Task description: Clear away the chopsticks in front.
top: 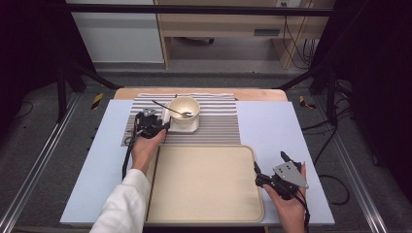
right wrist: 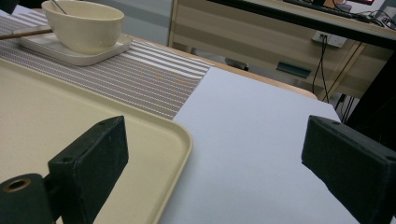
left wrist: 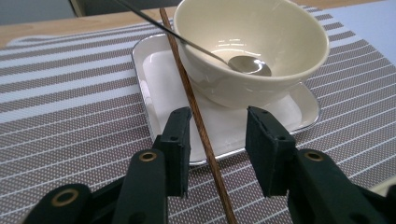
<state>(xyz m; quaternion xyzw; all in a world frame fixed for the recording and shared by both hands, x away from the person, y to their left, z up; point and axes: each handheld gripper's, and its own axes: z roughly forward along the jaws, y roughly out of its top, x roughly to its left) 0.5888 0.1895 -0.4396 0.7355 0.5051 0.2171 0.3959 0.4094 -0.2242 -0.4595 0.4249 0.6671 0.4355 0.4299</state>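
Left gripper (left wrist: 218, 140) low over striped placemat (top: 221, 124), at 9 o'clock of bowl (top: 184, 109). Jaws partly apart, straddling brown chopstick (left wrist: 201, 123); stick near left jaw, contact not discernible. Chopstick rests across left side of white square plate (left wrist: 159, 88), tip on placemat. Bowl sits on plate; metal spoon (left wrist: 245, 64) inside, handle leaning toward 10 o'clock. Beige tray (top: 204, 184) at 6 o'clock of plate. Right gripper (right wrist: 210, 154) at tray's 3 o'clock, jaws wide apart, holding nothing.
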